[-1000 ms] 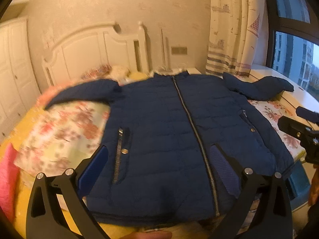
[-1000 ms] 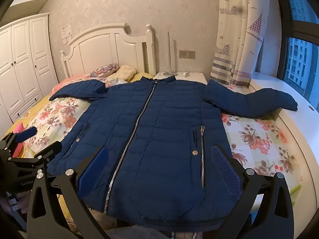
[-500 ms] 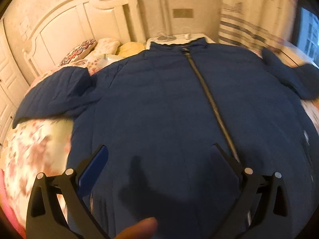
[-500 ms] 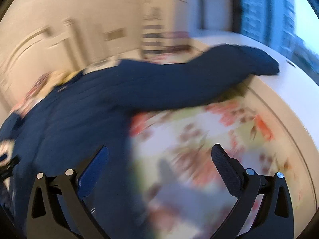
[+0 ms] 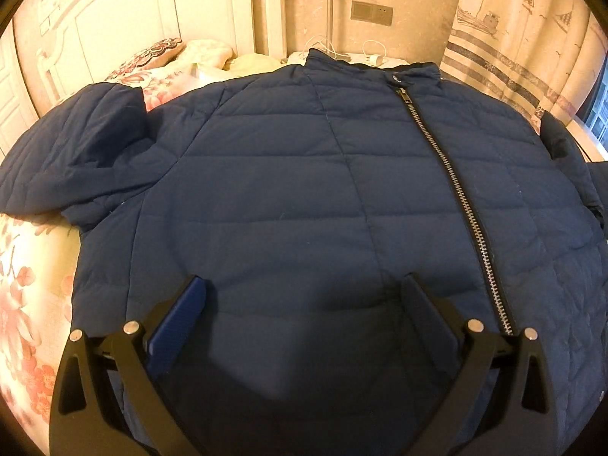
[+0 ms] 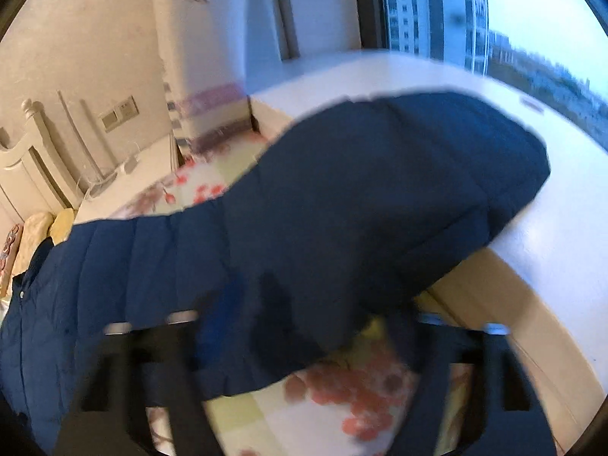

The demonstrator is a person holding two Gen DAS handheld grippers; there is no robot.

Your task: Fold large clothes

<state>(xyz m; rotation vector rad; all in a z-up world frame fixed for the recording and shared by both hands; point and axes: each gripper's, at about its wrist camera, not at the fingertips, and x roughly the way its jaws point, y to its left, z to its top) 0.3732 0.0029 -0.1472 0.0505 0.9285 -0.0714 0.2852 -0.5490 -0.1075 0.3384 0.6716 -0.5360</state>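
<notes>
Floral bedding [image 5: 22, 277] is carrying the navy jacket [image 5: 304, 197], lying zipped and flat. Left gripper [image 5: 304, 304] is hovering over its front, jaws apart; right gripper [image 6: 304, 326], blurred, is straddling the far-right sleeve [image 6: 380, 197], jaws apart.

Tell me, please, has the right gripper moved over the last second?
Yes. The right gripper has swung right, away from the headboard, and closed in on the jacket's sleeve by the window ledge.

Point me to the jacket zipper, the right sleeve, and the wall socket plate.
zipper [image 5: 454, 184], left wrist view, mid-run of the metal teeth.
right sleeve [image 6: 380, 190], right wrist view, quilted upper surface near the cuff.
wall socket plate [image 5: 371, 12], left wrist view, plate centre.
</notes>
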